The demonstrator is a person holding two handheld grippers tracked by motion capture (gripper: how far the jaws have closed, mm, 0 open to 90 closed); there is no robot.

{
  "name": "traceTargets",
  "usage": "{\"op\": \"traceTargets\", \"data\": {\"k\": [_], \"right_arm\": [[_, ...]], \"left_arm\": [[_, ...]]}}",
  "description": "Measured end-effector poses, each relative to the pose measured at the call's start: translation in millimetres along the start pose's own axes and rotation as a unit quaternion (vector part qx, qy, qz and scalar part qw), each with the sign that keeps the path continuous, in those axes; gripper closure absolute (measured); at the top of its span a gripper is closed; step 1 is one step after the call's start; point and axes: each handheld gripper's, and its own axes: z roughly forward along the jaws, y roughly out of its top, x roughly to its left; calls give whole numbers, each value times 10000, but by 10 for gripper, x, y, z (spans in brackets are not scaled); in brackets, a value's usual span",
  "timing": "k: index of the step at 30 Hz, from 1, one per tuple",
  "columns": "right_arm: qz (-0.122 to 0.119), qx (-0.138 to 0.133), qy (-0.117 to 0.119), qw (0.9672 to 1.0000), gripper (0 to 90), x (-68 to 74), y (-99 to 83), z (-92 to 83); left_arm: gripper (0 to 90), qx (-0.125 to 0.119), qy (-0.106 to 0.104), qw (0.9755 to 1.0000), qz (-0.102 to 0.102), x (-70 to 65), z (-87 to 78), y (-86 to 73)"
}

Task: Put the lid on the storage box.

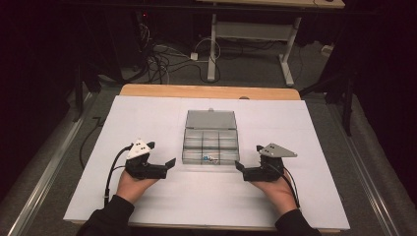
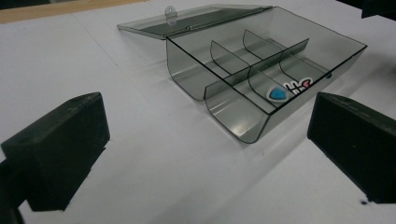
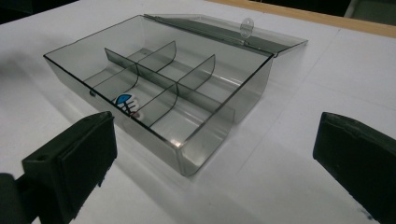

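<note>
Grippers (image 1: 168, 164) (image 1: 241, 168) flank open box (image 1: 210, 158) (lid (image 1: 210, 119) back).

1. Box (image 1: 210, 143) at the middle of the table (image 1: 147, 118), lid (image 1: 211, 119) lying open behind it.
2. Small pieces (image 1: 210, 158), perhaps stickers, in the front middle compartment.
3. Left gripper (image 1: 167, 164) left of the box, right gripper (image 1: 241, 168) right of it.

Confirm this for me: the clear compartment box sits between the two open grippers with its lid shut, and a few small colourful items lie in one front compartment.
Not quite. The lid is open, folded back flat behind the box, as the left gripper view shows. The rest holds: the box sits between the left gripper and right gripper, both open, with small colourful items in one front compartment.
</note>
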Motion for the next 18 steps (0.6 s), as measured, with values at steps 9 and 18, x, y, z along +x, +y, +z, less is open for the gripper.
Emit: {"op": "traceTargets", "data": {"k": [9, 18], "right_arm": [[66, -27, -33, 10000, 3, -108, 138, 105], [194, 90, -105, 9997, 12, -197, 243, 259]], "left_arm": [[0, 67, -10, 10000, -20, 47, 224, 205], [0, 228, -40, 9997, -45, 126, 467, 338]]}}
